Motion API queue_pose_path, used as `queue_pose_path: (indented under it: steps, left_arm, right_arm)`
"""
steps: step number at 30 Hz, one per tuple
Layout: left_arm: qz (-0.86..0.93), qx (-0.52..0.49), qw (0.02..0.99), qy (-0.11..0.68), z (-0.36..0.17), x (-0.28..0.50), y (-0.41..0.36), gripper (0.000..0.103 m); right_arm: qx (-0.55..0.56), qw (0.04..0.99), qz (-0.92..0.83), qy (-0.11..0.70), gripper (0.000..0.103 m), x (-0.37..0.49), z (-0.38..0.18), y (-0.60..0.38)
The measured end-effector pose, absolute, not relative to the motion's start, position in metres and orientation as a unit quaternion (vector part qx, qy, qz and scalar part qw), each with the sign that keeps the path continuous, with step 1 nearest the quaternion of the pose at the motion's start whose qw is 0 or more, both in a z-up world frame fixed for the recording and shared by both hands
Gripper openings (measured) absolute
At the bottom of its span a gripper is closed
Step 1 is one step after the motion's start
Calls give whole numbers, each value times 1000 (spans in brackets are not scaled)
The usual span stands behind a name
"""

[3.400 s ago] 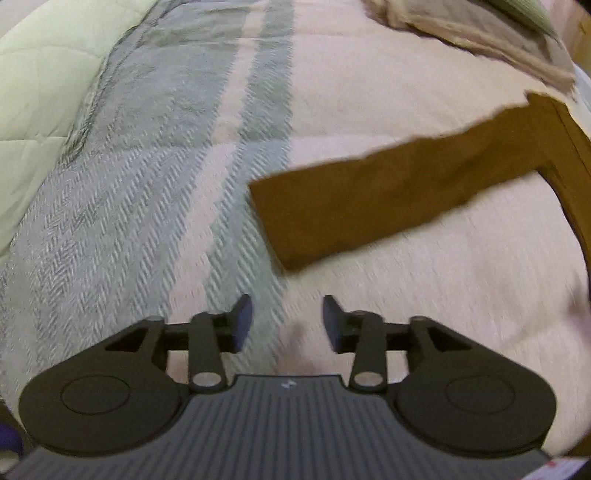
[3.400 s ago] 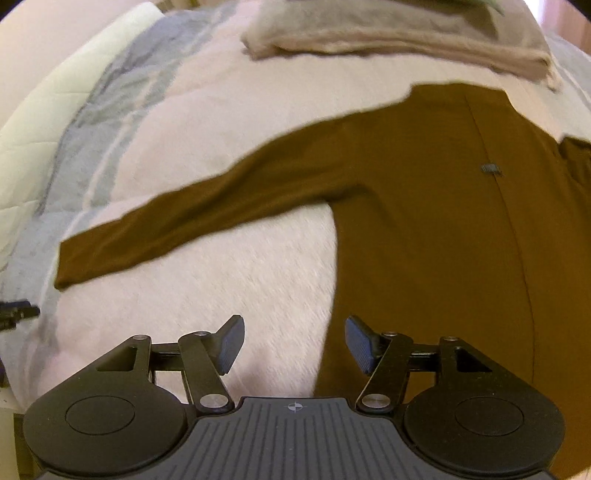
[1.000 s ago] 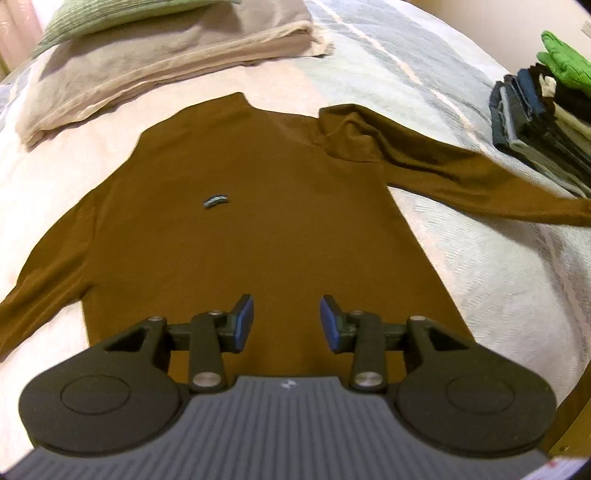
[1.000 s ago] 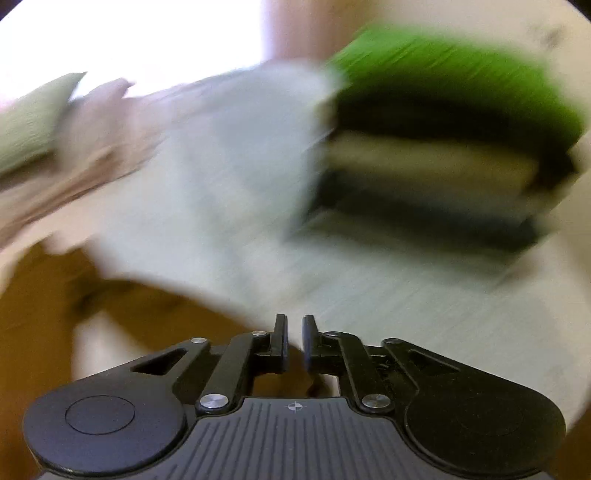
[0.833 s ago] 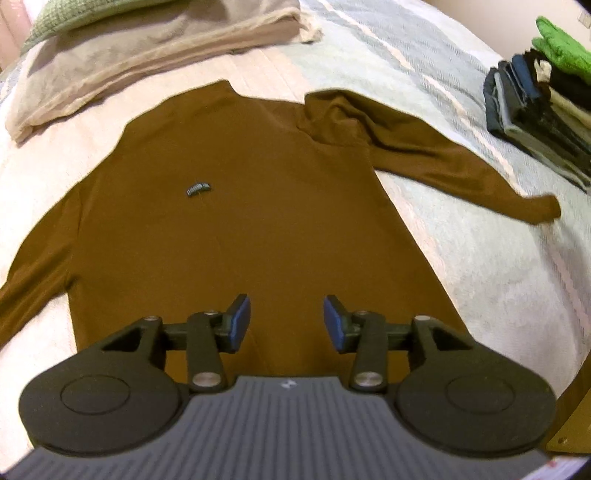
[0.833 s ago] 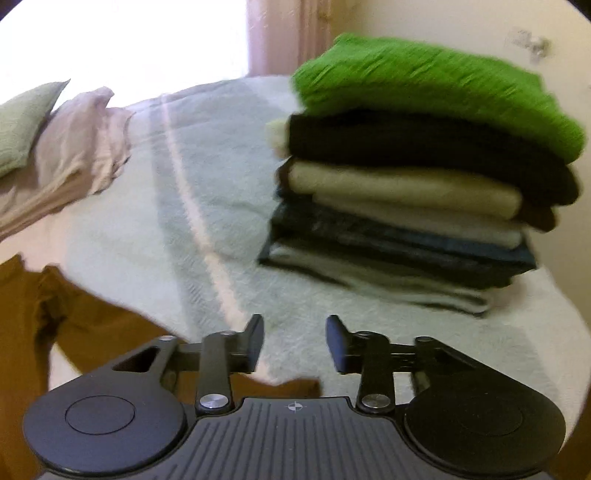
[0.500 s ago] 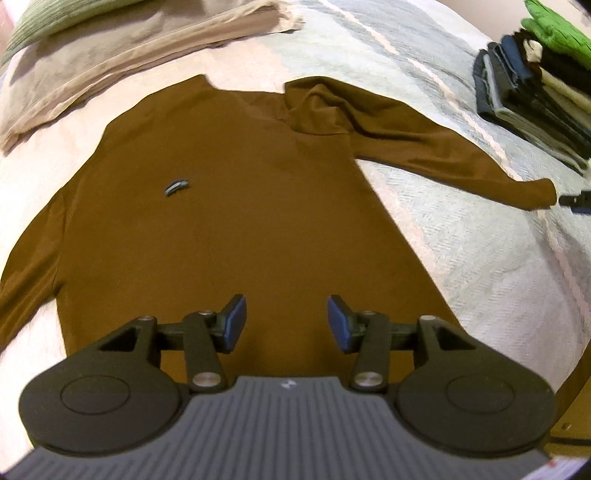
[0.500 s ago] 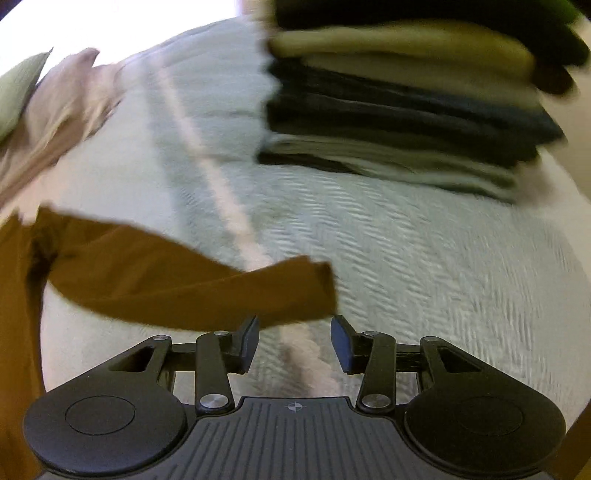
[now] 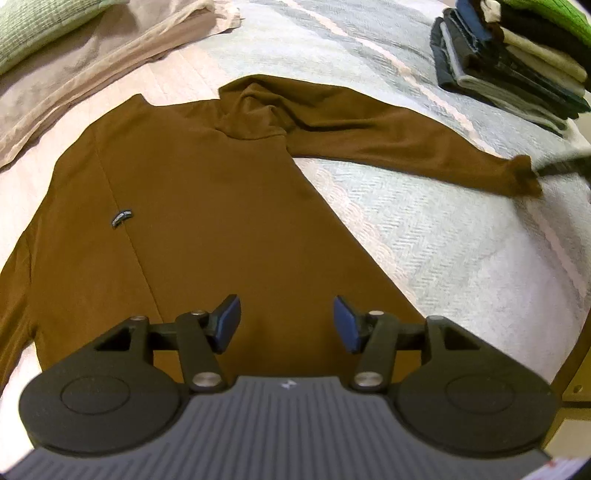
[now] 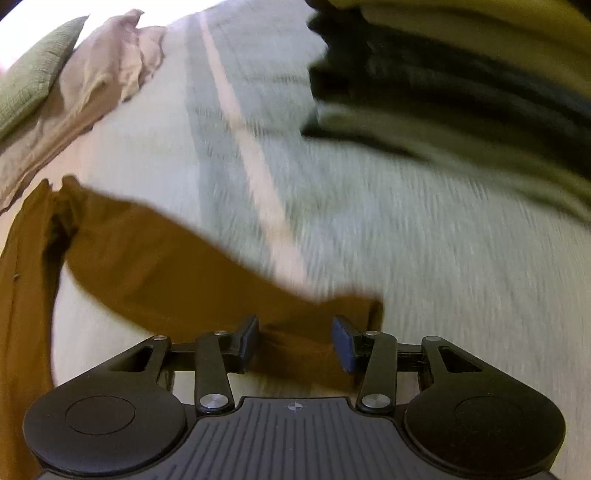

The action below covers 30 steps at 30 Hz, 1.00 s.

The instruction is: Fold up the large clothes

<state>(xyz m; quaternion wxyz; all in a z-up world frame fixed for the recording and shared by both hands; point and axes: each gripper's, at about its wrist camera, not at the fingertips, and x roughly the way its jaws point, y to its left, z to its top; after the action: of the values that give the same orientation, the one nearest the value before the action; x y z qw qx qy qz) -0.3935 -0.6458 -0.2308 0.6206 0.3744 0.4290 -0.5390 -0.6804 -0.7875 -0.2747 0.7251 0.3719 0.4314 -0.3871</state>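
Brown top [image 9: 207, 221] flat on bed [image 9: 461, 251], neck away. R sleeve [image 9: 406, 147] runs out rightward — cuff betw right gripper [image 10: 295, 341] jaws, unclamped. Left gripper [image 9: 286, 323] just widened, empty, over hem.

Black hand-held gripper [image 9: 287, 322], blue pads [image 9: 229, 321], silver screws, ribbed grey base

Brown long-sleeved top [image 9: 207, 206]: smooth, matt knit cloth, fine-grained, with a small dark woven label [image 9: 122, 219]. Under it the bedspread [image 9: 443, 236], a rougher woven cloth with herringbone texture. Left gripper [image 9: 286, 324]: matt black plastic arms, blue rubbery-looking pads [image 9: 345, 325], shiny metal rivets [image 9: 206, 379], ribbed grey body. Beige pillowcase [image 9: 92, 70] shows a faint sheen; the green cushion [image 9: 33, 26] looks coarsely ribbed.
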Motion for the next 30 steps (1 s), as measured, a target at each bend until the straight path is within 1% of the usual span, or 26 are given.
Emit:
queue_pose_path:
  steps: [2,5,7,9,11,13,14,15,18,21,23,24,26,27,28,30]
  left_arm:
    - [-534,371,625,432,-232,-389,-649,52]
    - [-533,368,627,432,-234,-385,-656,52]
    - [-537,369,626,429,-234,-385,-661,52]
    - [-541,372,624,424,-234,-387,-664,54]
    - [-542,378,621,422,-235,-389,-665,55]
    - [-542,386,617,421,-236,-391,-664,55]
    - [-541,389,616,420,-236,-391,-664,55]
    - [-540,392,616,419,-236,-391,-663,55]
    - [-535,386,625,418,-232,-386,-661,56]
    - [-533,380,631,416,-231,-380,-663,56]
    - [-531,376,634,417,-232,-378,-663,56]
    - [-530,374,635,420,-233,-377,-662,56]
    - [-527,368,638,424,-233,-377,-657,56]
    - [-525,367,639,426,-233,-376,-653,56]
    - [-523,366,640,427,-233,-375,-649,56]
    - [-513,364,645,434,-233,-371,-634,56]
  right_arm:
    - [384,712,-401,430,42,-694,-271,-769]
    - [410,700,-446,378,42,-719,-268,-761]
    - [408,693,-477,355,45,-727,-269,-765]
    - [413,696,-489,327,47,-729,-277,-779]
    - [420,694,-498,305,47,-728,-289,-794]
    - [451,698,-485,271,45,-731,-300,-804]
    - [461,696,-481,267,34,-730,-304,-808]
    - [466,696,-472,274,0,-727,-305,-809]
    - [407,722,-475,296,0,-721,-281,-813]
    - [326,733,-533,269,0,-731,-250,-831]
    - [279,724,-577,255,0,-734,-242,-847]
    - [269,715,-592,257,2,-734,-241,-853]
    - [283,702,-592,275,12,-735,-244,-862]
    - [285,703,-589,278,23,-734,-244,-860]
    - [284,709,-582,279,30,-732,-244,-855]
    - [291,720,-563,284,34,-725,-244,-838]
